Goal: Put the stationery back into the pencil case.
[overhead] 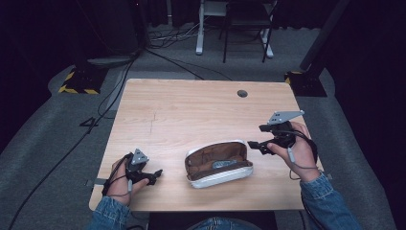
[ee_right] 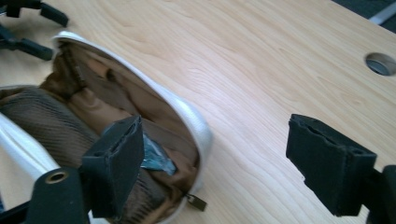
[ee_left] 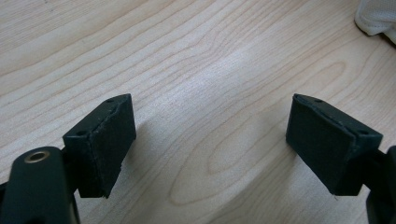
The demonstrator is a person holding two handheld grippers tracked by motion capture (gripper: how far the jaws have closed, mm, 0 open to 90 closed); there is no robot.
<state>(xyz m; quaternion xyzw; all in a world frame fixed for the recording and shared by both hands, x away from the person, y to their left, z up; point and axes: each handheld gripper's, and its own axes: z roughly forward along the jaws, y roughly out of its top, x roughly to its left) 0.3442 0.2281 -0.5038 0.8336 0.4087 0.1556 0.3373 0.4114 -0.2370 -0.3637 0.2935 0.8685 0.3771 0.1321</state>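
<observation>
Denim sleeves [overhead: 330,201] come in at the near table edge, each hand carrying tongs. Left tongs [overhead: 155,175] sit low over the bare wood near the front left corner, jaws spread wide with nothing between them. Right tongs [overhead: 253,145] hang just off the right end of the pouch [overhead: 218,165], jaws also gaping and empty. That pouch, white outside and brown inside, lies unzipped in the middle front of the table [overhead: 191,105], a small bluish-grey item [ee_right: 156,156] tucked inside and its zipper pull [ee_right: 197,201] hanging at the near end. Nothing lies between either tongs and the pouch. Farther back, a round cable hole [overhead: 242,93] pierces the tabletop.
</observation>
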